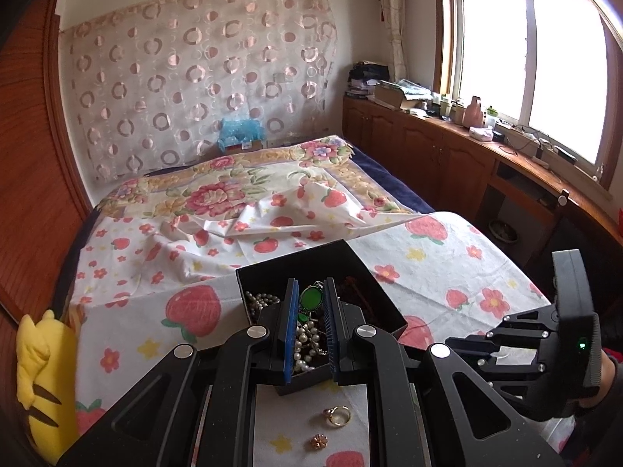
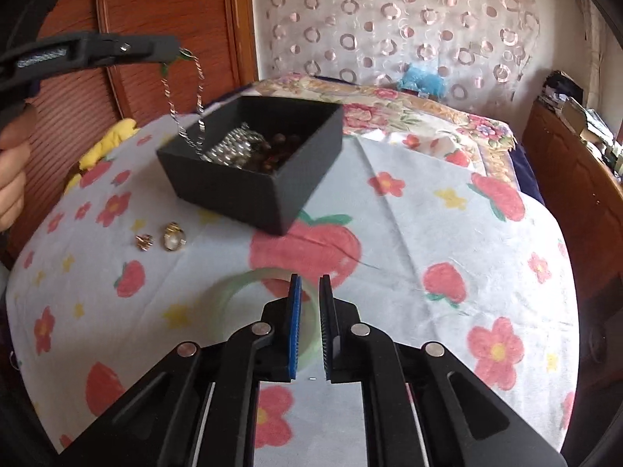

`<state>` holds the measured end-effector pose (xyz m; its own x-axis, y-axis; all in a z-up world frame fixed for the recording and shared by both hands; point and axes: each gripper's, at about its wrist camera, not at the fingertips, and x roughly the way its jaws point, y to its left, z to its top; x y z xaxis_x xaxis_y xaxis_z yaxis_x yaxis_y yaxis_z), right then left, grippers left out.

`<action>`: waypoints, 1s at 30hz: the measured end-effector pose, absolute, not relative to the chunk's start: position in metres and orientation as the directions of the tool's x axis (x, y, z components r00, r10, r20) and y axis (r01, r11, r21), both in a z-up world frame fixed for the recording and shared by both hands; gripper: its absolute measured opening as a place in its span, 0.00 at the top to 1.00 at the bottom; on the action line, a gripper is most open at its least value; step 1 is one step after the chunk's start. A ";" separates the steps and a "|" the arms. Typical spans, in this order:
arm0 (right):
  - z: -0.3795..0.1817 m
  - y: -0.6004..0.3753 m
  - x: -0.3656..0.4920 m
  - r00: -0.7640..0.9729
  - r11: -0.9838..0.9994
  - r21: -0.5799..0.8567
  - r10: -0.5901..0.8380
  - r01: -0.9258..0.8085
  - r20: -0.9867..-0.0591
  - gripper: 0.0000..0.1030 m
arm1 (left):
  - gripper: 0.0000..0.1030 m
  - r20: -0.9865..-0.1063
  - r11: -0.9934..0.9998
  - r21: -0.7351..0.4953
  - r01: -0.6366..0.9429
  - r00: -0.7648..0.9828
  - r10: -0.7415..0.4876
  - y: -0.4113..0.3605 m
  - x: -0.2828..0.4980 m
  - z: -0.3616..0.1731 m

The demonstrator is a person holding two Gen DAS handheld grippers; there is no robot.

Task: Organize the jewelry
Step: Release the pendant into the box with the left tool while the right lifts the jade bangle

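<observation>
Green pendant is pinched between my left gripper pads, held up over the near-left corner of the black box. Its silver chain hangs in a loop, and the low end seems to lie inside the box on the pearl pile.

The grip looks to be on the pendant's edge only, so I'd raise straight up and slowly. No sideways pull until the chain's tail clears the rim, or it drags pearls out or tips the box. If the chain snags, stop and lower.

Box sits toward the far side of the strawberry cloth. On the cloth just off its near-left corner: gold ring and small gold flower piece, side by side, apart from each other.

Right gripper is over the pale green bangle near the cloth's near edge. Fingers are narrowly apart with the bangle's band running between them; can't tell whether they're touching it. I'd keep it idle while the left lifts.
</observation>
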<state>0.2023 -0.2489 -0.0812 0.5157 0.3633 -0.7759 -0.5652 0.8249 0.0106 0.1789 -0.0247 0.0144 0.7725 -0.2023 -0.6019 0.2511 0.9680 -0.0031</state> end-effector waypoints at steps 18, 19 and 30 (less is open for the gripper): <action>-0.040 -0.239 0.185 0.611 0.803 -0.075 0.386 -0.592 -0.691 0.92 | 0.82 -0.632 0.971 -0.019 0.237 0.750 -0.195 -0.016 0.190 0.001; -0.033 -0.239 0.185 0.619 0.802 -0.074 0.394 -0.592 -0.679 0.92 | 0.77 -0.628 0.972 -0.019 0.234 0.754 -0.194 -0.015 0.190 0.001; -0.005 -0.206 0.231 0.643 0.823 -0.012 0.434 -0.568 -0.631 0.92 | 0.63 -0.615 0.980 -0.031 0.197 0.769 -0.174 0.011 0.174 -0.002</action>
<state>0.2311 -0.2064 -0.0052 0.6425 0.4342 -0.6314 -0.5679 0.8230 -0.0120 0.1741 0.0112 -0.0020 0.7692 -0.1738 -0.6149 0.1967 0.9800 -0.0309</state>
